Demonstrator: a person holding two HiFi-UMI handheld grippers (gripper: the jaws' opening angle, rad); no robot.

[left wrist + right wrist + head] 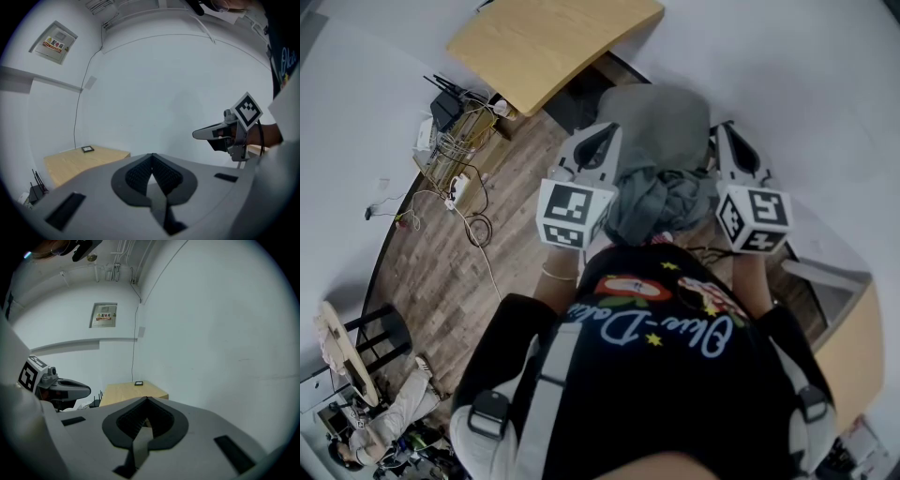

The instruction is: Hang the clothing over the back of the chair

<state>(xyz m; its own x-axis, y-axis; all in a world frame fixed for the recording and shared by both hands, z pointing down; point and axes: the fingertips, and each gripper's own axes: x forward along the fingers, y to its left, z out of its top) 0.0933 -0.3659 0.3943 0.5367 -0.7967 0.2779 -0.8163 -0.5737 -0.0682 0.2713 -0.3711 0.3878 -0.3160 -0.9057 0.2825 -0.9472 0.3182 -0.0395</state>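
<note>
A crumpled grey garment (pixel 661 202) lies on a grey padded chair (pixel 656 117) just in front of the person. My left gripper (pixel 605 133) is held at the garment's left and my right gripper (pixel 727 131) at its right, both apart from the cloth. In the left gripper view my left gripper (pixel 152 156) is shut, its ribbed pads meeting with nothing between them, and the right gripper (pixel 206 134) shows off to the side. The right gripper view shows my right gripper (pixel 146 399) shut and empty too, facing the white wall.
A light wooden desk (pixel 548 37) stands against the wall beyond the chair, with a small dark item (pixel 138 383) on it. A router and tangled cables (pixel 450 127) lie on the wood floor at left. Another wooden surface (pixel 848 347) is at right, a stool (pixel 380 333) at lower left.
</note>
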